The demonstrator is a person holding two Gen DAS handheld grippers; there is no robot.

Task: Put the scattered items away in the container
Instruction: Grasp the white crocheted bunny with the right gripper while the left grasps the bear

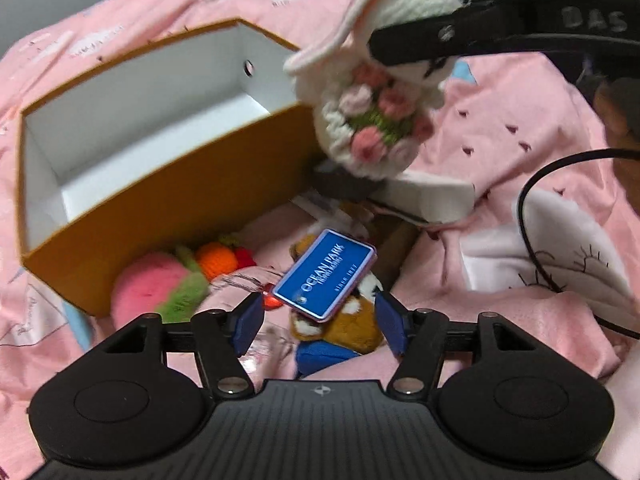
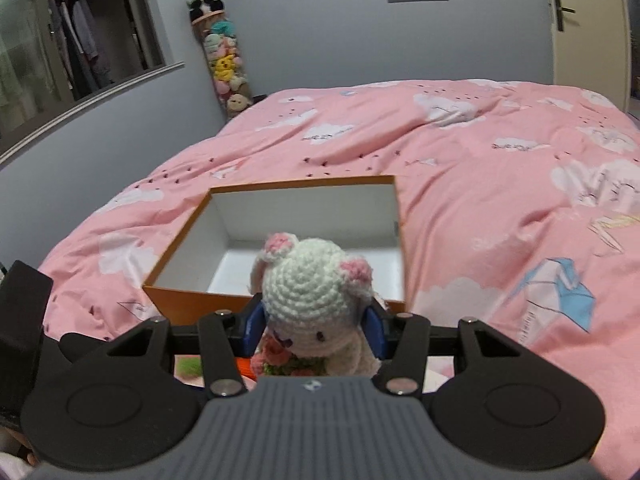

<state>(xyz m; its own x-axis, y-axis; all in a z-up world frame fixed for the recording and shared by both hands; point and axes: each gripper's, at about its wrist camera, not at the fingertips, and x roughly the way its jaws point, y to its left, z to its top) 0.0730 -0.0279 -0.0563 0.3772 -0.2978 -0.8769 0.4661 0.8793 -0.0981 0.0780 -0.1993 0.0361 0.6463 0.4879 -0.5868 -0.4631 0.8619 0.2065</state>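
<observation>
Holding a crocheted bunny in clenched pads, the right gripper hangs it at the box rim, centre of its frame.
Low in the left view, the left gripper is spread wide, gripping nothing, above a blue card; knitted toys lie beside the box on the pink duvet.

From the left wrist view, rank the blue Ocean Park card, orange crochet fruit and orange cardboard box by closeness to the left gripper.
1. Blue Ocean Park card, just ahead of the left gripper.
2. Orange crochet fruit, ahead-left.
3. Orange cardboard box, behind, upper left.
</observation>
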